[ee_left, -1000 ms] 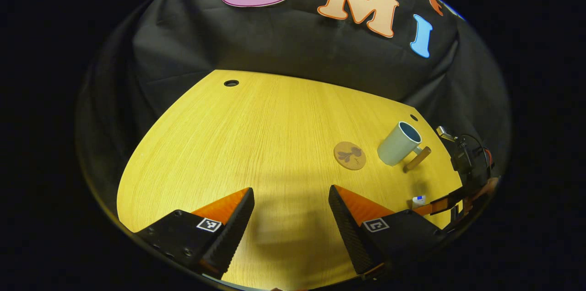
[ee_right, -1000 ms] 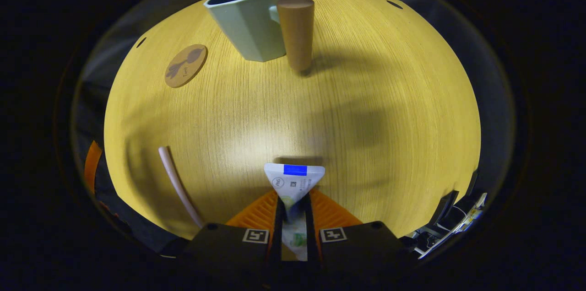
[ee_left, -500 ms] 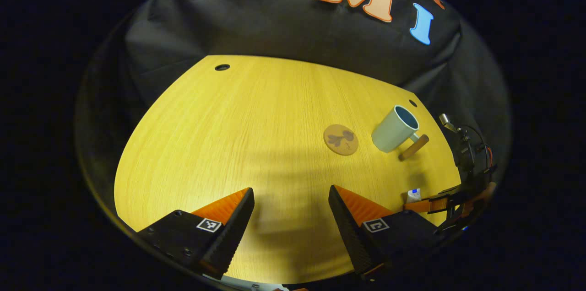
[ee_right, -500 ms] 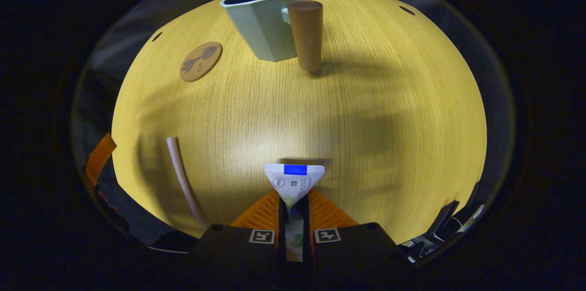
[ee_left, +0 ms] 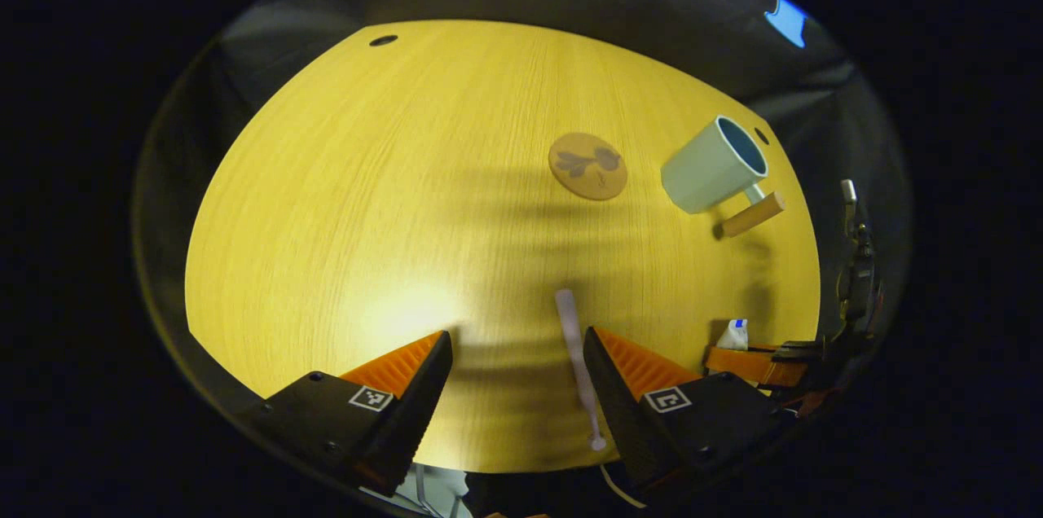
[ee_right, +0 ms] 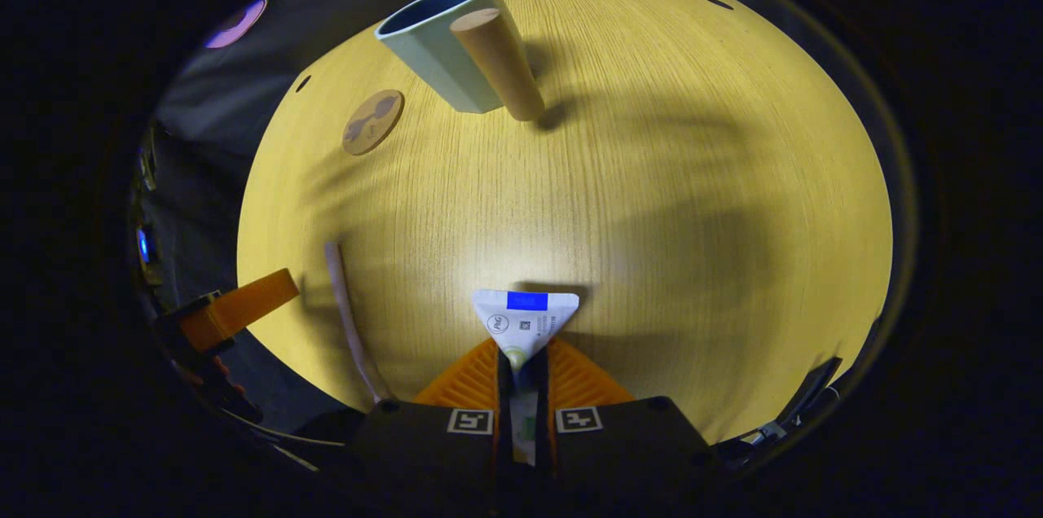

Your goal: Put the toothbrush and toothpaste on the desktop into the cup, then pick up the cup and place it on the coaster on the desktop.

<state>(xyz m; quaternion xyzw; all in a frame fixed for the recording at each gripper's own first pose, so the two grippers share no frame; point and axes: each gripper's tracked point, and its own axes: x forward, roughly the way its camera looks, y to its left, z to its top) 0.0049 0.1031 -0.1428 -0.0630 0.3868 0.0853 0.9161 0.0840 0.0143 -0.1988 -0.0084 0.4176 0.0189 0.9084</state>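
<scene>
My right gripper [ee_right: 523, 355] is shut on the white toothpaste tube [ee_right: 525, 318], whose flat crimped end sticks out ahead above the desktop. The pale toothbrush [ee_right: 349, 321] lies on the yellow desktop to its left. In the left gripper view the toothbrush [ee_left: 577, 359] lies just inside the right finger of my open left gripper [ee_left: 517, 367], untouched. The pale green cup [ee_left: 710, 168] with a wooden handle [ee_left: 751, 215] stands at the far right, and the round cork coaster [ee_left: 587, 166] lies left of it. The cup [ee_right: 440, 46] and coaster [ee_right: 372, 121] also appear in the right gripper view.
The yellow wooden desktop [ee_left: 391, 200] has cable holes [ee_left: 382, 40] near its back edge. My right gripper [ee_left: 754, 359] with the toothpaste [ee_left: 736, 333] shows at the desk's right edge in the left gripper view. The left gripper's finger [ee_right: 238, 309] shows at the left in the right gripper view.
My left gripper has tilted down and moved over the toothbrush, which now lies between its fingers. The right gripper, still holding the toothpaste, has turned slightly so the cup looks tilted.
</scene>
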